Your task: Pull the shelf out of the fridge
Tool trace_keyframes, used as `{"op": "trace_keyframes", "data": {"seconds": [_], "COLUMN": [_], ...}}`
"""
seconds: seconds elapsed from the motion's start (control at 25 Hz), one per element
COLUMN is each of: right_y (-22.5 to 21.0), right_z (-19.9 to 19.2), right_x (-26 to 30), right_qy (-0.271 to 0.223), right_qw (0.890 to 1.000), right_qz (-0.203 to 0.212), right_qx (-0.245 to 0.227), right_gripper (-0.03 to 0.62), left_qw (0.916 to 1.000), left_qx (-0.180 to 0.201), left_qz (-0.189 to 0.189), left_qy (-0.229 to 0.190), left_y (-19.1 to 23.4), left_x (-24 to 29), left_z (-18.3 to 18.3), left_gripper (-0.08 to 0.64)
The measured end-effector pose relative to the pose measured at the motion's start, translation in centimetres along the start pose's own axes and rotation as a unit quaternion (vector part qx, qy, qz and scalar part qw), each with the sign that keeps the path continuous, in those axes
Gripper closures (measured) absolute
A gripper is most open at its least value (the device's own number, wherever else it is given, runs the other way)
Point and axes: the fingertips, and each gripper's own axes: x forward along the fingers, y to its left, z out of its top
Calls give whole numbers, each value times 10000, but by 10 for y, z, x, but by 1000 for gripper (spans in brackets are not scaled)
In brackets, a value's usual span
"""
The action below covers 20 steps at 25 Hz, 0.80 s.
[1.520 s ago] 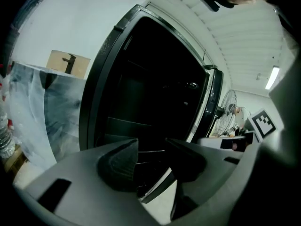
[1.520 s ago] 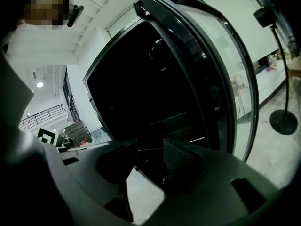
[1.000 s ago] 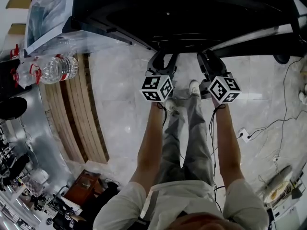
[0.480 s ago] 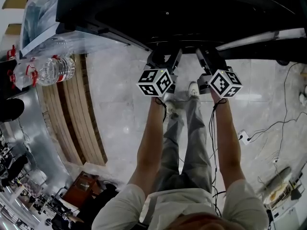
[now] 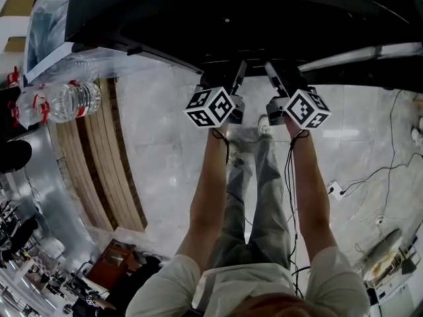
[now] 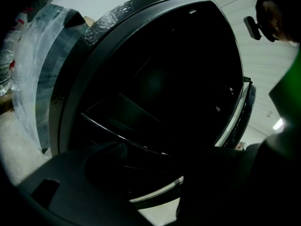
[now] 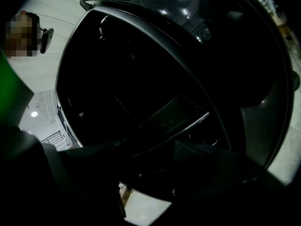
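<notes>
Head cam: looks steeply down past the person's arms (image 5: 205, 197) to the floor (image 5: 165, 150), with the fridge (image 5: 231, 18) at frame top. Left & right gripper views: v. close, facing into its dark inside. All 3 share the fridge.

Glossy black fridge (image 5: 231, 18), polished stone floor (image 5: 165, 144)

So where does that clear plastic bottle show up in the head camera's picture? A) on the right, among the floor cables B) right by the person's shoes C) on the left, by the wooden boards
C: the bottle shows near the left edge, at the top end of the wooden boards, far from the shoes and cables.
</notes>
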Motion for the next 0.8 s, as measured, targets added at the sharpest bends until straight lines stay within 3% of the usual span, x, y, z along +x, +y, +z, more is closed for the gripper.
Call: {"op": "trace_keyframes", "data": {"seconds": [0.4,0.6,0.8], "right_y": [-19,-23,-18], "right_z": [13,16,17], "right_x": [21,27,24], "right_qy": [-291,-317,-524], "right_qw": [9990,9990,9985], "right_qz": [-238,-323,-83], "right_qx": [242,67,132], "right_gripper": [270,364,409], "left_qw": [9998,9999,9994], "left_qx": [-87,-14,-51], "left_qz": [126,132,72], "left_qy": [-82,-95,-346], "left_y": [14,16,14], "left_x": [18,22,19], "left_z": [10,11,13], "left_gripper": [262,296,331]}}
